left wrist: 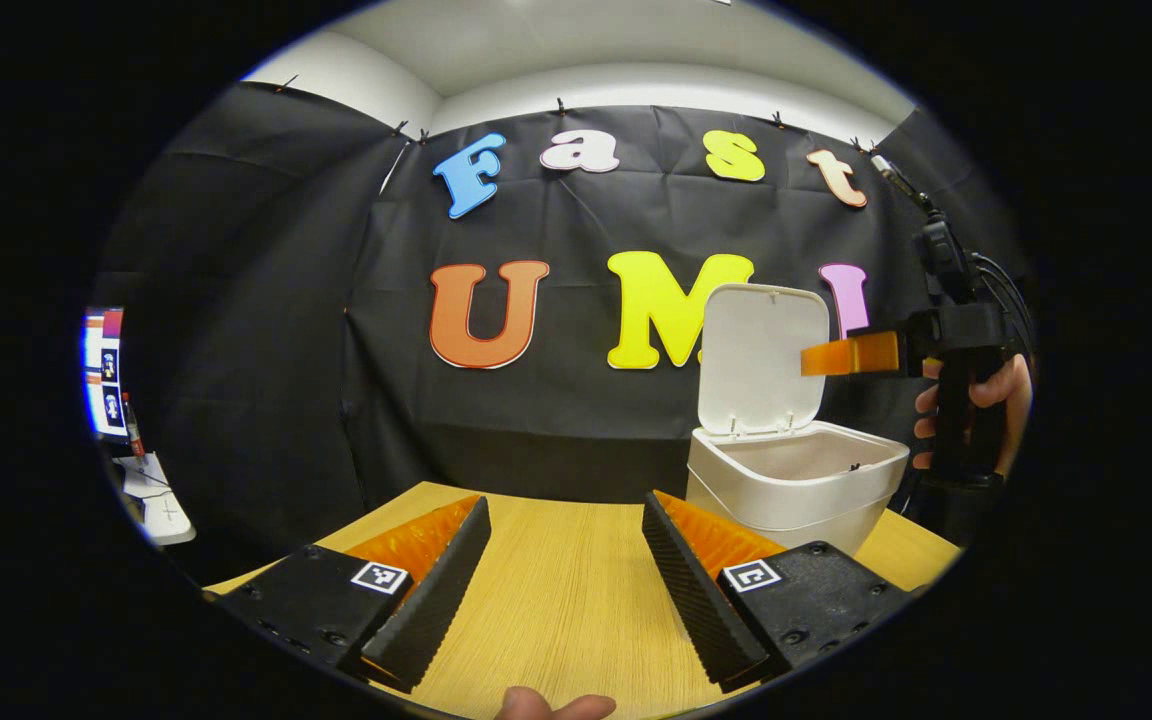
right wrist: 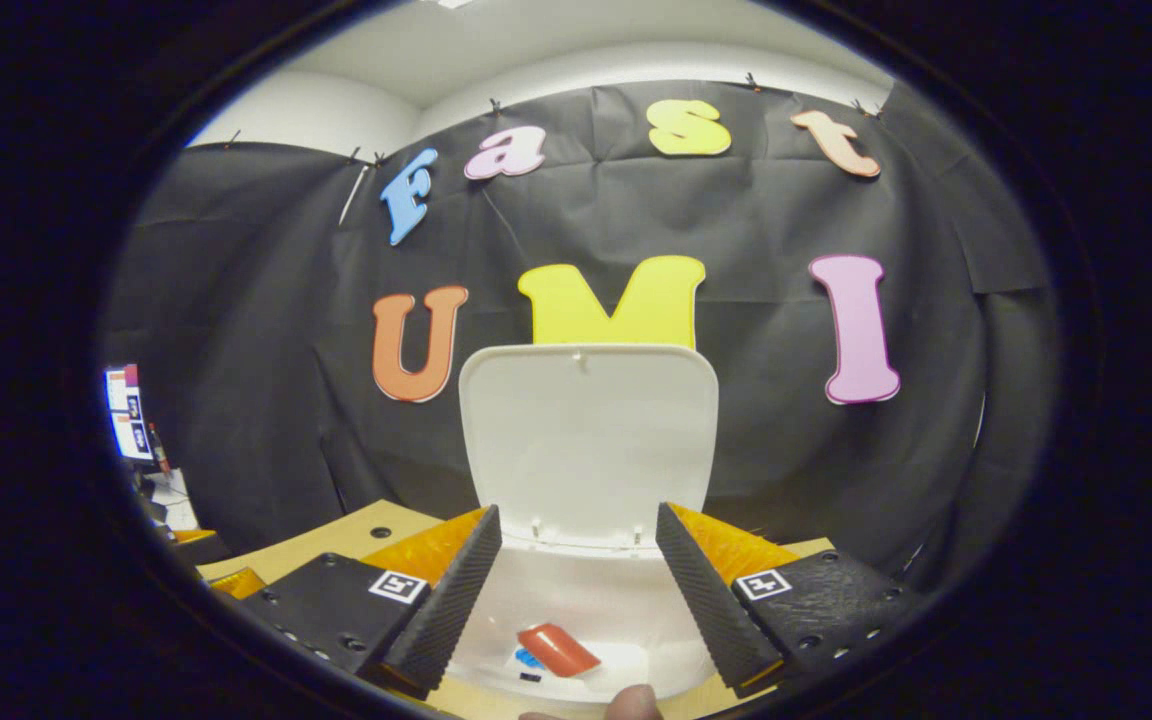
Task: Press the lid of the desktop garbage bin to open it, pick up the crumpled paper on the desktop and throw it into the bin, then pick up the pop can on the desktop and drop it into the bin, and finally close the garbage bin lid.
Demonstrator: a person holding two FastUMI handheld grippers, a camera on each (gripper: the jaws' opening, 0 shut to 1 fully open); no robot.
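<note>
The left gripper (left wrist: 566,570) is held with its jaws spread wide and empty over the wooden desktop (left wrist: 566,600). Ahead and right of the jaws, the white garbage bin (left wrist: 796,485) is seen with its lid (left wrist: 761,355) raised upright. Beyond it, the right gripper (left wrist: 851,355) is held by a hand (left wrist: 976,400) above the bin's opening.

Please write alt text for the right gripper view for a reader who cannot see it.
The right tongs hang open above the white garbage bin, whose lid stands upright. A red pop can lies inside the bin, and the wooden desktop shows to the left.
</note>
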